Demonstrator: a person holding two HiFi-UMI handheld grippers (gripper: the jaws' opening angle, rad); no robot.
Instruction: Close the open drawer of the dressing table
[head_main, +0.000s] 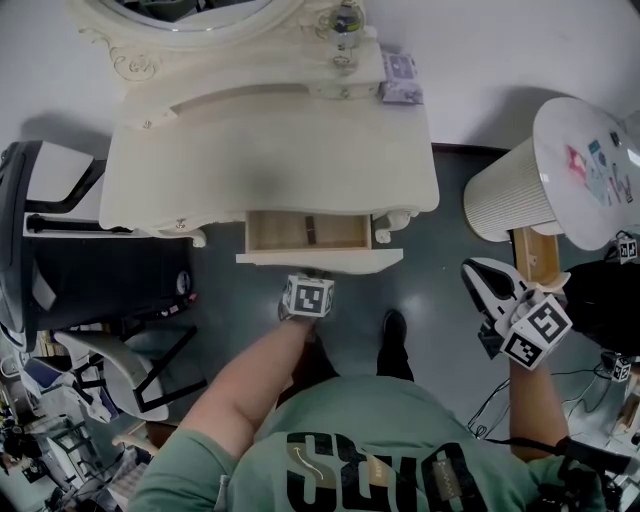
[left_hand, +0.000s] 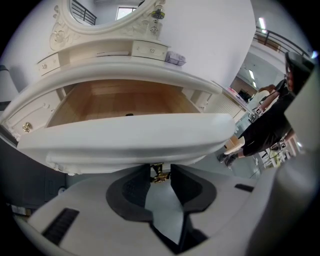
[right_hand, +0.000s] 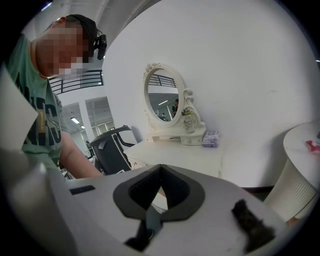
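Note:
The cream dressing table (head_main: 270, 150) has its middle drawer (head_main: 308, 232) pulled out, with the wooden inside showing and a small dark item lying in it. My left gripper (head_main: 312, 275) is at the drawer's white front panel (head_main: 320, 259), pointing steeply down. In the left gripper view the drawer front (left_hand: 130, 137) fills the frame, and the small brass knob (left_hand: 160, 173) under its edge sits between the dark pads of my left gripper (left_hand: 160, 172), which close on it. My right gripper (head_main: 478, 275) hangs off to the right, away from the table, with its jaws together (right_hand: 161, 169) and nothing in them.
A black office chair (head_main: 60, 220) stands left of the table. A white ribbed round stand (head_main: 510, 200) is at the right. An oval mirror (head_main: 185, 15) and a small lilac box (head_main: 400, 75) sit at the table's back. A person in black (left_hand: 270, 125) stands far right.

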